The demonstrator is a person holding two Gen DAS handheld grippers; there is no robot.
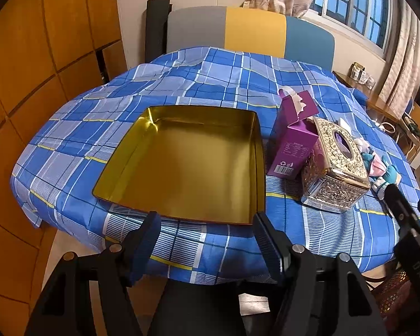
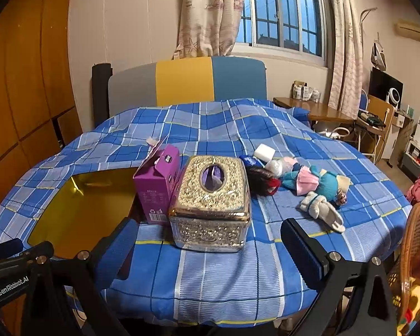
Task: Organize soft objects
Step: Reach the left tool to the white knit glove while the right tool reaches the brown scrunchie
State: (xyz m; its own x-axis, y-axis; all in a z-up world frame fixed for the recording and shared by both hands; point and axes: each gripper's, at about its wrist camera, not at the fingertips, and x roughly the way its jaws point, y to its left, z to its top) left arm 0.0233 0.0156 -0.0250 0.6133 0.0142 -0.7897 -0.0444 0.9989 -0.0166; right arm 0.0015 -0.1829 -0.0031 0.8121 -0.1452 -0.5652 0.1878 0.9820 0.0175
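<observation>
A rag doll (image 2: 308, 183) in teal and pink with dark hair lies on the blue plaid tablecloth, right of an ornate gold tissue box (image 2: 211, 204). A white sponge (image 2: 263, 151), a blue packet (image 2: 250, 160) and a white wad (image 2: 275, 166) lie behind the doll. An open gold tin (image 1: 187, 165) sits empty at the table's front left; it also shows in the right wrist view (image 2: 78, 210). My left gripper (image 1: 207, 229) is open just before the tin's near edge. My right gripper (image 2: 207, 240) is open before the tissue box. The doll (image 1: 383, 168) is partly hidden in the left wrist view.
A purple carton (image 2: 158, 187) stands between the tin and the tissue box (image 1: 336, 168). A grey, yellow and blue chair back (image 2: 187, 81) stands behind the table. A rattan chair (image 2: 417, 252) is at the right. Wooden cabinets (image 1: 42, 84) line the left wall.
</observation>
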